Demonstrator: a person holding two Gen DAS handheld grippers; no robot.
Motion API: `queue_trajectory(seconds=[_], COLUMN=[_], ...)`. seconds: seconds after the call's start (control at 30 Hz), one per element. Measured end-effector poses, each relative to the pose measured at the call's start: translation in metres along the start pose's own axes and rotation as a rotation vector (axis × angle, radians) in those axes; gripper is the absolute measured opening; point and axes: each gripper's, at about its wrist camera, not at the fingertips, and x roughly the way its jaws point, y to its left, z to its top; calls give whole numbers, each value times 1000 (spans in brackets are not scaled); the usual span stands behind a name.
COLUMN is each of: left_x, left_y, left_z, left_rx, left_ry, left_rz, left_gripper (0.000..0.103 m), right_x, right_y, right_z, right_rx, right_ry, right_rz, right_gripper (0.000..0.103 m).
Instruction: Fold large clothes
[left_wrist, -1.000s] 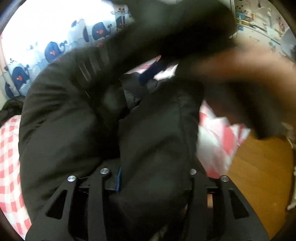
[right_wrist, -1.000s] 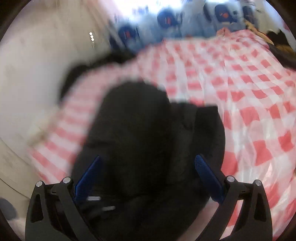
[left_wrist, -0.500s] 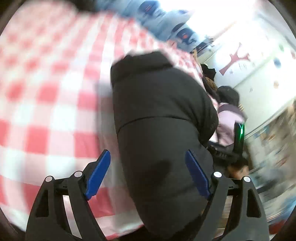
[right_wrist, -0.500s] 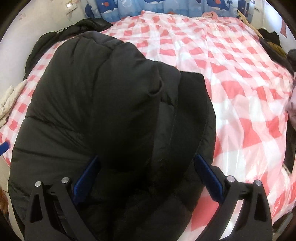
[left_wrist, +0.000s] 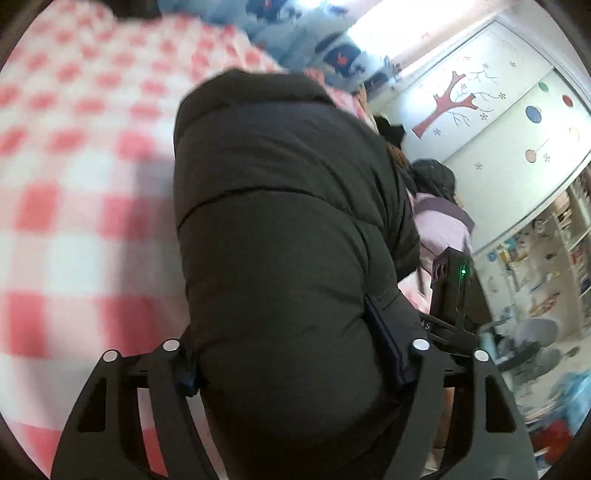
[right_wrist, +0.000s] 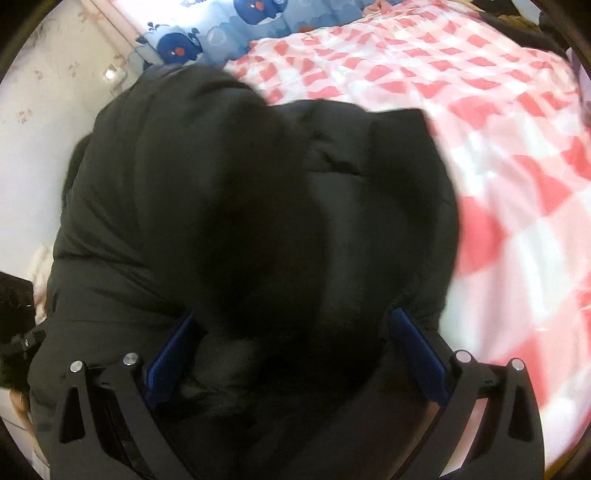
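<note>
Across the centre of both frames, the black puffy jacket (left_wrist: 280, 229) lies bunched on the red-and-white checked bed (left_wrist: 74, 192). The left gripper (left_wrist: 291, 354) is closing, its pads pressing a thick fold of jacket. The right gripper (right_wrist: 291, 347) stands wide with jacket bulk between its pads; whether they pinch it is unclear.

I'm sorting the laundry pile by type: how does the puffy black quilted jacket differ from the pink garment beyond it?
The puffy black quilted jacket is dark, bulky and close, filling the view; the pink garment is pale and shows only as a small part past the jacket's edge. The jacket sits between the left tool's closing jaws; the pink one is untouched. Both are clothes by the checked bed.
</note>
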Motion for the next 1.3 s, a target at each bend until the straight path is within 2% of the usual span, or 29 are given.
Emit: queue_trajectory(seconds=[0.03,0.13,0.27,0.33,0.4,0.43,0.5,0.6,0.7,0.8,0.87,0.93,0.97,1.03,1.1,1.13,1.17,1.23,1.27,1.3], left_x=[-23,-88,-170,-198,-213,-216,-219,-227,-233,-226,-235,-237,-235,-234,-229,-230,-230,-231,-235,-236], left_y=[9,44,111,149,196,217,229,211,195,182,183,184,184,187,189,192,195,198,198,198], left_z=[5,11,13,1,-18,-28,-35,-31,-19,-14,-23,-26,-26,-27,-28,-31,-34,-34,-35,-35], left_rx=[14,10,-72,-135,-230,-292,-304,-258,-203,-124,-91,-85,-87,-106,-126,-137,-147,-164,-175,-176], left_ry=[-33,-118,-207,-219,-183,-157,-147,-192,-262,-238,-215,-207,-205,-206,-207,-212,-220,-223,-219,-221], left_rz=[38,155,315,359,378,350,312,356,444,523,542,541,536,512,498,484,463,443,439,444], left_gripper=[66,64,65,65,65,66,67,70,72,77,78,78,78,78,79,80,81,81,81,81], right_x=[7,43,96,126,156,163,171,169,160,146,120,83,71,63,91,116,139,191,202,197], right_y=[12,81,177,223,253,256,250,244,233,232,248,264,273,295,311,307,300,264,255,254], right_z=[1,5,0,-11,-26,-30,-36,-39,-37,-30,-24,-11,-6,-3,2,10,11,18,17,16], right_rx=[-11,-78,-186,-237,-282,-281,-258,-304,-318,-335,-373,-403,-418,-460,-455,-416,-395,-261,-215,-228], right_ry=[9,58,122,159,191,192,202,230,276,279,155,-37,-99,-140,-50,0,35,180,199,193], right_rz=[19,115,231,280,253,242,259,228,208,181,135,156,176,229,248,218,181,243,265,250], right_gripper=[98,98,98,98,98,98,98,98,98,98,98,98,98,98,98,98,98,98,98,98])
